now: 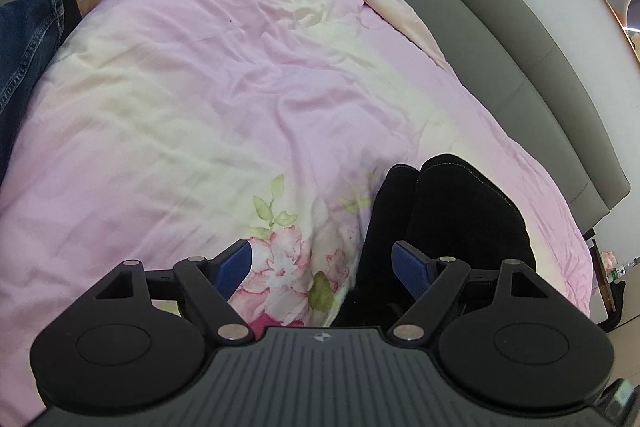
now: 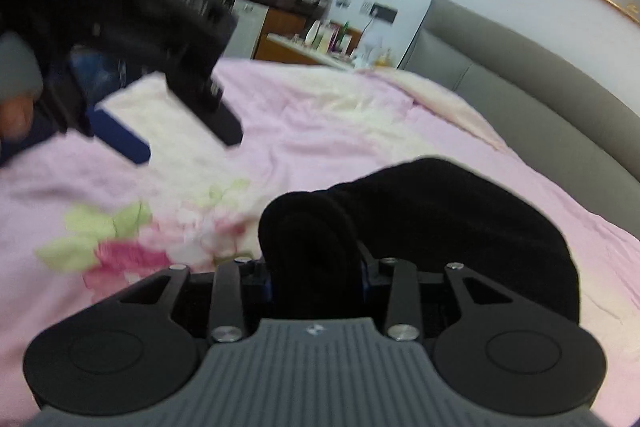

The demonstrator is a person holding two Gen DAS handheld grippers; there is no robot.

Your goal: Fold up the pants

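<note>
We grip the soft, limp black pants (image 2: pixel 420 219) in our right gripper (image 2: pixel 316 279); left gripper (image 1: pixel 322 265) fingers gape empty; take the loose near edge.

free: pink duvet (image 1: pixel 200 107) left of black pants (image 1: pixel 452 219) | blocked: grey headboard (image 1: pixel 520 67) right

1. Pants (image 1: pixel 452 227): plain black.
2. Duvet (image 1: pixel 200 107): pink and cream, printed with pink flowers and green leaves.
3. Headboard (image 1: pixel 500 39): grey.
4. Left gripper (image 1: pixel 322 269): black, with blue pads (image 1: pixel 234 267).
5. Jeans (image 1: pixel 24 39): dark blue denim.
</note>
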